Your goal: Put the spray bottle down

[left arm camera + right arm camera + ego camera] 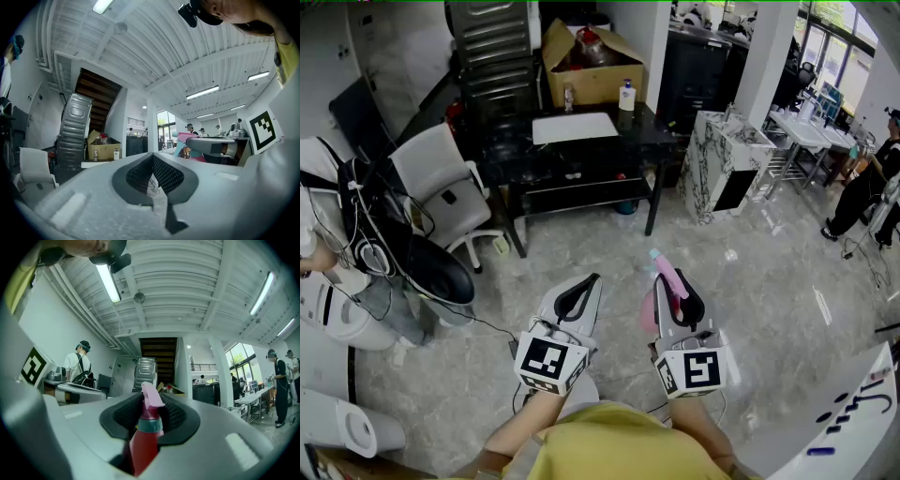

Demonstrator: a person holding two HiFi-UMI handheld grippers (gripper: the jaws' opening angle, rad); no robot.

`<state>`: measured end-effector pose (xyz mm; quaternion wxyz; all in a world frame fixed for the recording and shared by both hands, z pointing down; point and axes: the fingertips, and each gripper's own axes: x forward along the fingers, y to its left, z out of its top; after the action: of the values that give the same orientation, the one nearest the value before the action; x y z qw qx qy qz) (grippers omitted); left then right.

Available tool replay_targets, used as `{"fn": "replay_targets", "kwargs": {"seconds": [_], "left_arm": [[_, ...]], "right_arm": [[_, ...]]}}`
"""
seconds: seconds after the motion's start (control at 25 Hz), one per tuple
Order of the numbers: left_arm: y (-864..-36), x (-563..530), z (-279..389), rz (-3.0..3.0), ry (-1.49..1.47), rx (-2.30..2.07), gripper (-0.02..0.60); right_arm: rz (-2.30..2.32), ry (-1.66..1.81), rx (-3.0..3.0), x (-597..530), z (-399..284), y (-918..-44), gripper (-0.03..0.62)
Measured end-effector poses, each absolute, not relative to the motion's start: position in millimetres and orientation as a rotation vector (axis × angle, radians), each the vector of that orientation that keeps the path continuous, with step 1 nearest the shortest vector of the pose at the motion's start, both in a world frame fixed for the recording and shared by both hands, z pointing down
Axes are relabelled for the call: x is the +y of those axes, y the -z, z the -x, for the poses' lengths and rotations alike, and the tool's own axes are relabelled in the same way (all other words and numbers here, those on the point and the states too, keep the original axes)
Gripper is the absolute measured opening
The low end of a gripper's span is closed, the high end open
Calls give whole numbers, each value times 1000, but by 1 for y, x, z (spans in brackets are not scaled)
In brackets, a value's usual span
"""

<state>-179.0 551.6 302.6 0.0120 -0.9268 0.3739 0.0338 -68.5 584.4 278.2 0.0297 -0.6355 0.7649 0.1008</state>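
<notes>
The spray bottle (144,437) has a red body, a teal collar and a pink trigger head. My right gripper (149,411) is shut on it at the neck, and the head sticks out past the jaws. In the head view the spray bottle (667,278) pokes forward from the right gripper (682,298), held level above the floor. My left gripper (581,292) hangs beside it on the left, shut with nothing between its fingers. In the left gripper view the left gripper (152,161) has its pads meeting at the tips, and the bottle's pink head (187,138) shows at the right.
A black table (581,150) stands ahead with a white sheet (575,127), a small bottle (626,96) and a cardboard box (592,66). A white chair (442,183) sits at the left, a marbled cabinet (727,164) at the right. People stand at the left and far right. A white board (839,417) lies near right.
</notes>
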Motion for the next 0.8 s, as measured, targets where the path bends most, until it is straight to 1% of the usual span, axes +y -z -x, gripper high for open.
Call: {"fn": "replay_targets", "kwargs": {"seconds": [0.24, 0.4, 0.8], "left_arm": [[-317, 543, 174, 2896, -96, 1172, 3], [-323, 516, 171, 2900, -103, 1164, 3], [-320, 374, 154, 2895, -130, 1114, 3]], "right_arm": [[1925, -257, 2337, 575, 62, -290, 106], [1917, -267, 2336, 545, 61, -295, 106], [1959, -258, 2324, 401, 46, -302, 106]]}}
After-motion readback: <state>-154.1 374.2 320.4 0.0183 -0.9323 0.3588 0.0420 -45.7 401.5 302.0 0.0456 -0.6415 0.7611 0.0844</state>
